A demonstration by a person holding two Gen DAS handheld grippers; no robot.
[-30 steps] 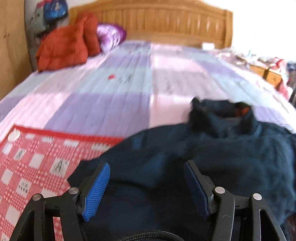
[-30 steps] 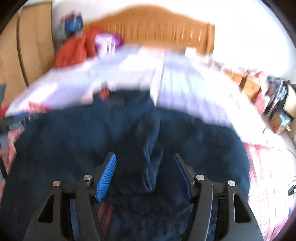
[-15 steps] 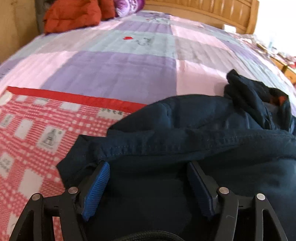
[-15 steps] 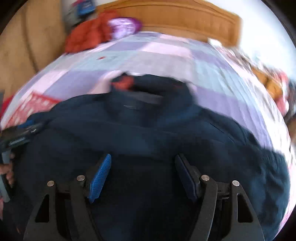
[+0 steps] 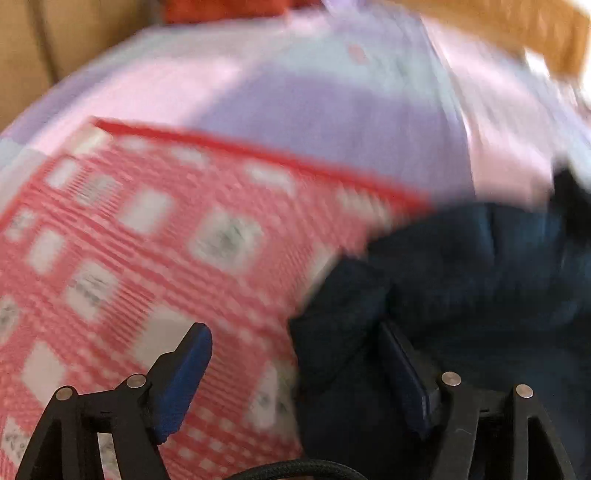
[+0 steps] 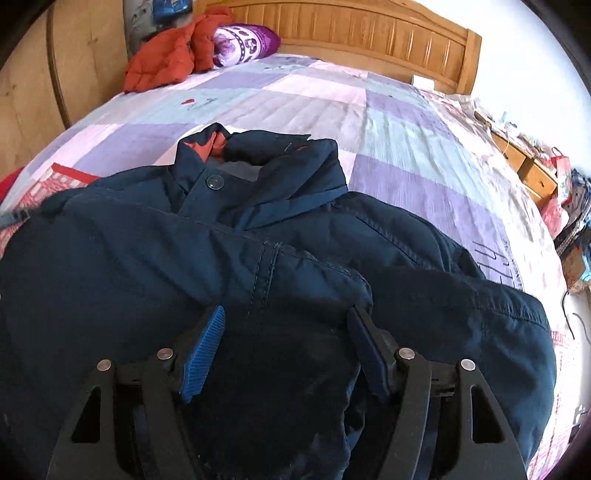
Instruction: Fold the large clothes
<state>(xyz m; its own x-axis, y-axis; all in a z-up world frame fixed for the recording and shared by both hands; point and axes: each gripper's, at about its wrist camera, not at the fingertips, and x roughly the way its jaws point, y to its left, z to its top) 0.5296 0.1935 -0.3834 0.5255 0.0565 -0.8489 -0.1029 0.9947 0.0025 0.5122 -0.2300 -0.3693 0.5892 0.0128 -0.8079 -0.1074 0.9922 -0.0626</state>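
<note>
A large dark navy jacket (image 6: 258, 258) with an orange-lined collar (image 6: 218, 142) lies spread on the bed, collar toward the headboard. My right gripper (image 6: 286, 328) is open and empty, its blue pads just above the jacket's front near a stitched seam. In the blurred left wrist view, my left gripper (image 5: 295, 343) is open and empty at the jacket's left edge (image 5: 332, 317), the left pad over a red checked cloth (image 5: 129, 258), the right pad over the navy fabric.
The bed has a purple, pink and pale-blue quilt (image 6: 388, 129) and a wooden headboard (image 6: 369, 33). An orange coat (image 6: 166, 62) and a purple pillow (image 6: 243, 42) lie at the head. A wooden wardrobe (image 6: 37, 92) stands left, cluttered drawers (image 6: 532, 170) right.
My left gripper has swung left off the jacket's body to its left edge, over the red checked cloth. My right gripper has steadied over the jacket front. Both stayed open.
</note>
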